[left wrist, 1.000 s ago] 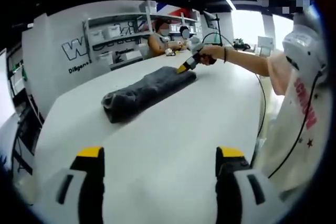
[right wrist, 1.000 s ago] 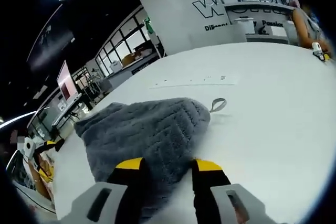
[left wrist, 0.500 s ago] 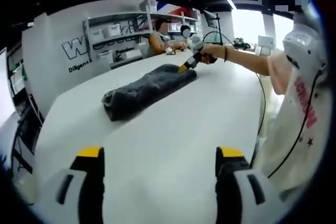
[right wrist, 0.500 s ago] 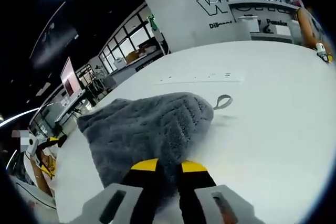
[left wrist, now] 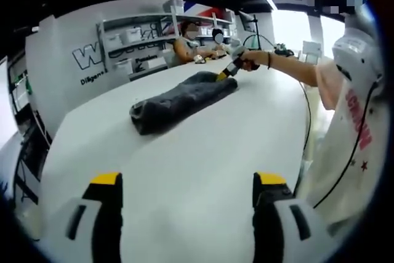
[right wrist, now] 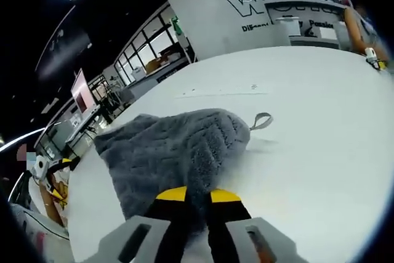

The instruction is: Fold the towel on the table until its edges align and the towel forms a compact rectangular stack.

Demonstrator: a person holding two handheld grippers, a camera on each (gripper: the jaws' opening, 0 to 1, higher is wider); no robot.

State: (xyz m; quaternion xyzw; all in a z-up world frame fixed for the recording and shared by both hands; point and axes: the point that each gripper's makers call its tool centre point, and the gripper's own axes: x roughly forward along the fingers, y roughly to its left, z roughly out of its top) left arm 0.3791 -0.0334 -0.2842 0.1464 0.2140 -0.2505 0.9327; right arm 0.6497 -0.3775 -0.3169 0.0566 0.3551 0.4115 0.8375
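towel: grey (left wrist: 182, 98), bunched into a long, rumpled roll on the white tabletop (left wrist: 184, 177), running from left of centre toward the upper right of the left gripper view; in the right gripper view it is a ribbed heap (right wrist: 178, 152) in the lower centre of the frame.
towel loop: a small hanging tab (right wrist: 261, 119) lies flat on the tabletop at the towel's right edge in the right gripper view.
right tool: (right wrist: 197, 196) yellow-tipped jaws pressed together on the near edge of the towel; in the left gripper view it (left wrist: 225, 74) meets the towel's far end at upper centre, held by a person's hand (left wrist: 251, 60) on an outstretched arm.
left tool: (left wrist: 184, 180) jaws spread wide at the bottom of the left gripper view, above bare tabletop, well apart from the towel.
tabletop: white (right wrist: 320, 127), broad, bare around the towel.
surroundings: a white wall panel with dark lettering (left wrist: 86, 60) and shelves with boxes (left wrist: 132, 44) at the upper left of the left gripper view; another person sits at the far edge of the tabletop.
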